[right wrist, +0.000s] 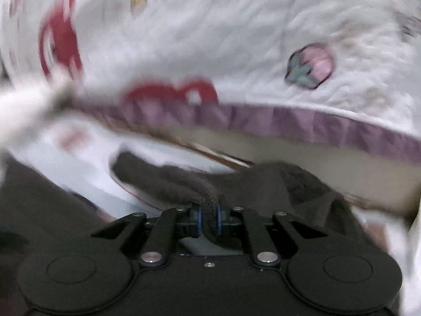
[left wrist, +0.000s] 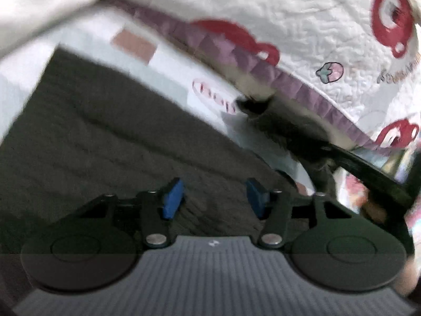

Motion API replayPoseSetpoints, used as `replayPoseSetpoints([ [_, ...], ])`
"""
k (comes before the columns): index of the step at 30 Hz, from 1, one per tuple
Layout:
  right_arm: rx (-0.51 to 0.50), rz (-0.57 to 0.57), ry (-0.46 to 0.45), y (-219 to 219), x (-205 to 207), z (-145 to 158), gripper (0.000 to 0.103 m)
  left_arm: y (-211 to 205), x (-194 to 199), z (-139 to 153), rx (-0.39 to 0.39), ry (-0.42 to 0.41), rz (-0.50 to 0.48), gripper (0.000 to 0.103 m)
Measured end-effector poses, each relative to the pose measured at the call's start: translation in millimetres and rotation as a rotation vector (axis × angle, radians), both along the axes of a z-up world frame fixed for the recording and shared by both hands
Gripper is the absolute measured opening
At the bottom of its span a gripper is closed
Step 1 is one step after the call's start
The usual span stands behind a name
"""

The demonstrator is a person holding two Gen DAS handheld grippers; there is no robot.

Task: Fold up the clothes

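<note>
A dark grey knitted garment (left wrist: 110,137) lies spread over a white printed bedcover. My left gripper (left wrist: 214,197) hovers just above the knit, jaws open, blue pads (left wrist: 172,197) apart with only fabric seen below them. In the right wrist view a fold of the same dark garment (right wrist: 276,184) runs up between the blue pads of my right gripper (right wrist: 208,220), which is shut on it. The right gripper's black arm (left wrist: 368,168) shows at the right edge of the left wrist view, with a strip of the garment stretched toward it.
A white quilt (right wrist: 236,26) printed with red shapes and a strawberry (right wrist: 310,68) has a purple ruffled edge (right wrist: 315,123) running across behind the garment. A pale cloth (left wrist: 39,5) hangs at the upper left. Both views are motion-blurred.
</note>
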State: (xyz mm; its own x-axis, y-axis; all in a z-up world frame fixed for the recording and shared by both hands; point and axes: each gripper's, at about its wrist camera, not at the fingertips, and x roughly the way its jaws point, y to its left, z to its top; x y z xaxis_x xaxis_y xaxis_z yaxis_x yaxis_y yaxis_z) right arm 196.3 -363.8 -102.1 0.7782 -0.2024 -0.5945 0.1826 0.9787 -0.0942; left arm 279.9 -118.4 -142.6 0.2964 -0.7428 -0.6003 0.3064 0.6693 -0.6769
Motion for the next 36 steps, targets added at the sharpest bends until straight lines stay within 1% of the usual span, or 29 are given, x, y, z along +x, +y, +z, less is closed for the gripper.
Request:
replayPoseSetpoints([
  [1, 0.044, 0.003, -0.044, 7, -18, 14, 0.012, 2, 3, 0, -0.014, 0.051, -0.004, 0.064],
  [3, 0.157, 0.002, -0.104, 18, -55, 32, 0.012, 12, 3, 1, -0.089, 0.116, -0.002, 0.064],
  [5, 0.285, -0.012, -0.130, 29, -87, 35, 0.012, 24, -4, -4, -0.216, 0.207, -0.012, 0.065],
  [6, 0.325, -0.014, -0.136, 37, -100, 30, 0.012, 29, -8, -7, -0.279, 0.253, -0.018, 0.066],
  [8, 0.377, -0.034, -0.148, 55, -119, 4, 0.012, 35, -21, -19, -0.393, 0.343, -0.050, 0.071],
  [9, 0.393, -0.048, -0.143, 63, -121, -16, 0.012, 35, -24, -26, -0.418, 0.383, -0.051, 0.071],
  [10, 0.422, -0.069, -0.100, 68, -118, -33, 0.013, 34, -25, -30, -0.418, 0.398, -0.037, 0.071],
  [11, 0.452, -0.090, -0.056, 73, -115, -50, 0.014, 33, -24, -32, -0.417, 0.389, -0.034, 0.071],
  [14, 0.561, -0.115, -0.047, 66, -113, -61, 0.014, 29, -20, -30, -0.404, 0.349, -0.021, 0.071],
  [15, 0.557, -0.115, -0.054, 65, -114, -59, 0.014, 28, -19, -28, -0.391, 0.328, -0.019, 0.073],
  [16, 0.552, -0.114, -0.061, 65, -114, -57, 0.014, 26, -17, -27, -0.370, 0.324, -0.016, 0.077],
  [18, 0.543, -0.108, -0.065, 67, -114, -58, 0.014, 22, -15, -26, -0.335, 0.343, -0.003, 0.077],
  [22, 0.544, -0.106, -0.037, 70, -111, -69, 0.014, 24, -16, -27, -0.347, 0.332, -0.004, 0.080],
  [25, 0.551, -0.105, -0.037, 70, -109, -72, 0.016, 22, -15, -30, -0.318, 0.309, 0.015, 0.081],
  [27, 0.625, -0.145, -0.039, 64, -112, -73, 0.016, 18, -14, -31, -0.298, 0.299, 0.023, 0.084],
  [29, 0.674, -0.166, -0.040, 60, -114, -74, 0.017, 11, -15, -28, -0.282, 0.262, 0.012, 0.089],
  [31, 0.650, -0.155, -0.030, 63, -114, -72, 0.017, 5, -18, -24, -0.240, 0.202, -0.012, 0.090],
  [33, 0.618, -0.133, -0.022, 69, -113, -69, 0.019, -1, -25, -20, -0.185, 0.131, -0.015, 0.089],
  [34, 0.605, -0.121, -0.017, 70, -113, -67, 0.021, -5, -29, -17, -0.157, 0.104, -0.027, 0.087],
  [35, 0.593, -0.110, -0.013, 72, -112, -65, 0.022, -9, -32, -14, -0.116, 0.069, -0.048, 0.080],
  [36, 0.590, -0.105, -0.011, 72, -113, -63, 0.022, -15, -35, -10, -0.060, 0.018, -0.080, 0.070],
])
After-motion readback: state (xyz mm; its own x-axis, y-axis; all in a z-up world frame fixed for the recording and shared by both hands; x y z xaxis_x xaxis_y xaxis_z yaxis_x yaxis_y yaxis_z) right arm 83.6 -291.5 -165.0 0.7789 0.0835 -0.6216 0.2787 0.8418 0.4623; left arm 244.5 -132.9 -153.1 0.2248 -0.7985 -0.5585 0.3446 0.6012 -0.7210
